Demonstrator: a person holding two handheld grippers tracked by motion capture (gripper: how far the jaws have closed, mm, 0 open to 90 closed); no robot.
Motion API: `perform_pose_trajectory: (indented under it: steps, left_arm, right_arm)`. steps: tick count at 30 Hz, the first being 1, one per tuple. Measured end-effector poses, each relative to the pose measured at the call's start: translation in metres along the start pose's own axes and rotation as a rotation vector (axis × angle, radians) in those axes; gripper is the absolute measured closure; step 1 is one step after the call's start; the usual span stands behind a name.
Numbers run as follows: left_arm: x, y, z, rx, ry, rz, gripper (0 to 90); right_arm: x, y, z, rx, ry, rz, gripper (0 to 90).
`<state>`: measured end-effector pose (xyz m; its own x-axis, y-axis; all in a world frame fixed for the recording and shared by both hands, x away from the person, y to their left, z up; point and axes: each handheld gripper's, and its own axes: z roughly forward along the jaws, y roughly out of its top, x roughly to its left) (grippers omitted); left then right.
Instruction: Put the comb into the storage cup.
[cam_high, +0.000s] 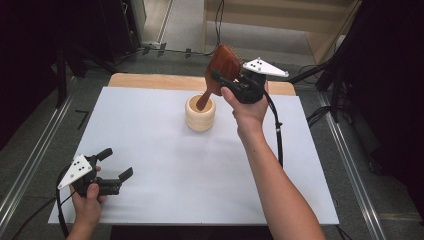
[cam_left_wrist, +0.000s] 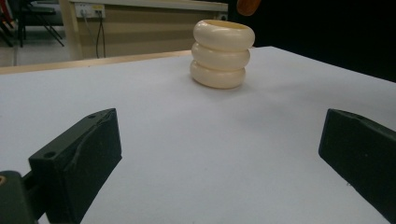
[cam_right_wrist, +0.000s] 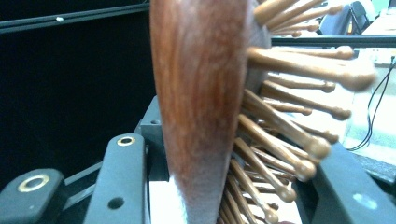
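A brown wooden hairbrush (cam_high: 220, 70) with wooden bristles is held tilted over a cream ribbed cup (cam_high: 200, 113) at the middle back of the white table. Its handle end dips into the cup's mouth. My right gripper (cam_high: 226, 76) is shut on the brush head; in the right gripper view the brush (cam_right_wrist: 201, 102) fills the space between the black jaws, bristles to the right. My left gripper (cam_high: 118, 165) rests open near the front left corner, nothing between its fingers. In the left gripper view the cup (cam_left_wrist: 222, 53) stands ahead, with the brush's handle tip (cam_left_wrist: 247, 5) above it.
The white table (cam_high: 150, 190) has a wooden strip along its far edge. Metal rails run along both sides, and cables lie on the floor at the back. A black cable trails from the right gripper across the table's right part.
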<state>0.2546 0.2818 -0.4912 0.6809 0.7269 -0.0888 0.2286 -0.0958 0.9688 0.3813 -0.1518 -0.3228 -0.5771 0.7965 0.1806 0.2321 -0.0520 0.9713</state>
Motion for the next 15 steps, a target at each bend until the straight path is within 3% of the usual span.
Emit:
perform_pose_trajectory:
  steps: [15]
  left_arm:
    - [0.000, 0.000, 0.000, -0.002, -0.004, -0.001, 0.0]
  right_arm:
    - [-0.008, -0.012, 0.021, 0.026, -0.030, -0.005, 51.8]
